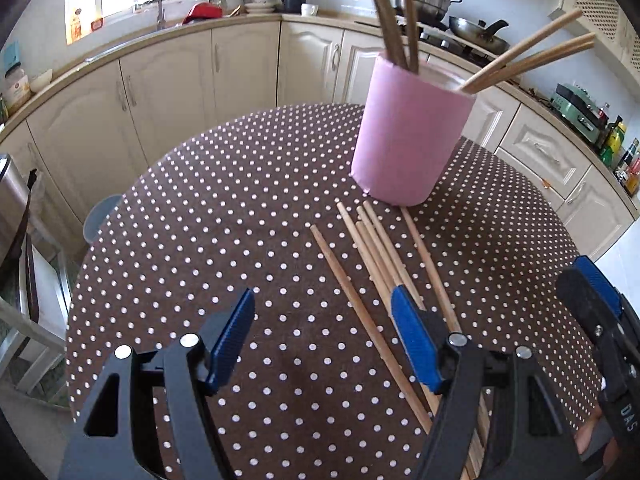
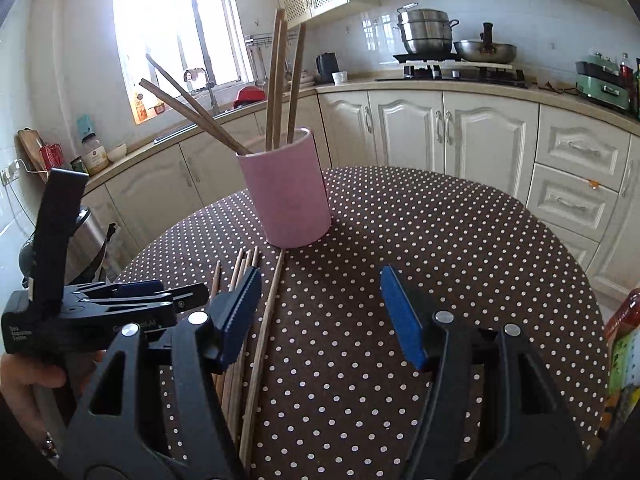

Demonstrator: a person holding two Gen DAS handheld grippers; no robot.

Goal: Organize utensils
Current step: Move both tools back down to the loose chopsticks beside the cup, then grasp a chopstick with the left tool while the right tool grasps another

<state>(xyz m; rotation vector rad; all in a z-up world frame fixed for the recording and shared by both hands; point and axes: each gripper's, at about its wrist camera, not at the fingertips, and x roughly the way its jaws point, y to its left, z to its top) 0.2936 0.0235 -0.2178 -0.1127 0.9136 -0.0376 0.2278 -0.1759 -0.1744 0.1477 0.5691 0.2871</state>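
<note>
you're at the pick-up step: both grippers, left (image 1: 322,340) and right (image 2: 320,312), gape empty. loose chopsticks (image 1: 376,256) lie at the cup's (image 1: 412,136) six o'clock; next, close on one.

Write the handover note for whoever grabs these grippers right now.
Left gripper: open, empty, over the loose chopsticks.
Right gripper: open, empty, beside it; one chopstick lies between its fingers, untouched.
Pink cup: upright on the dotted table, five chopsticks already in it.
Left to do: about five or six loose chopsticks in front of the cup go in.
</note>
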